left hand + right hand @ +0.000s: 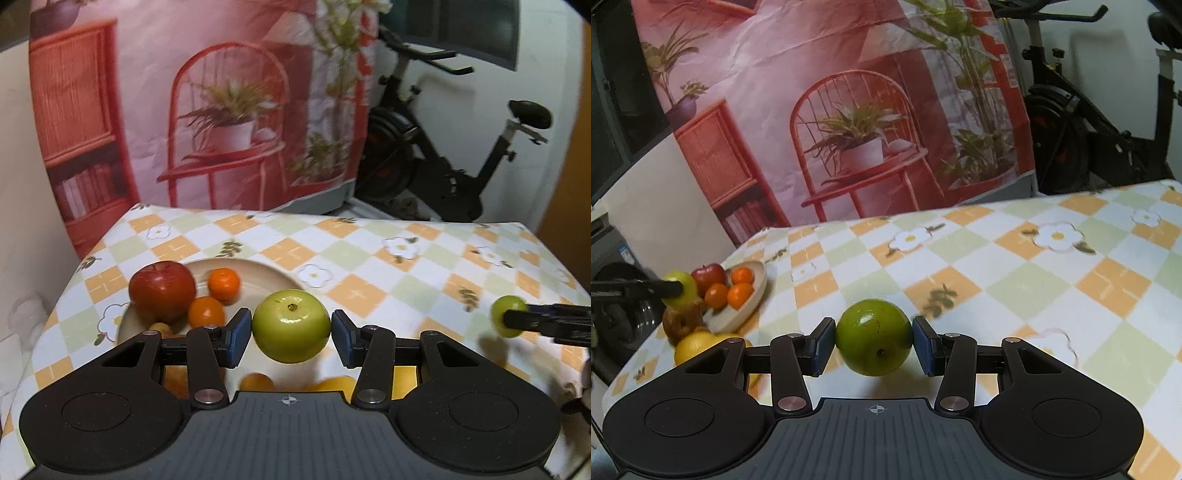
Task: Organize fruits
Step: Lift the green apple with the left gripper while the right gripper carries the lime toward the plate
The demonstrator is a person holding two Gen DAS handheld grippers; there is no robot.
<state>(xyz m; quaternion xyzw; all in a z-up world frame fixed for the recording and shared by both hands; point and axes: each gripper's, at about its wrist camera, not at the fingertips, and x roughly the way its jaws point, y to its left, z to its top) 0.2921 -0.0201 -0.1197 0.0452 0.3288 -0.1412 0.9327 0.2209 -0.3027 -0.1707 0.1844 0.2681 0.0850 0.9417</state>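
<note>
My left gripper point(291, 338) is shut on a light green apple point(291, 325) and holds it above the near rim of a beige plate point(255, 267). The plate holds a red apple point(161, 290) and two tangerines point(223, 283). My right gripper point(873, 345) is shut on a darker green apple point(873, 336) above the checked tablecloth point(1015, 280). Each gripper with its apple shows in the other view: the right one at the right edge point(509, 320), the left one at the far left point(680, 289) beside the plate point(759, 291).
Yellow and orange fruits point(334, 384) lie on the cloth under my left gripper; a brownish fruit point(679, 324) and a yellow one point(698, 343) lie near the plate. A printed backdrop point(221, 110) hangs behind the table. An exercise bike point(443, 158) stands at the back right.
</note>
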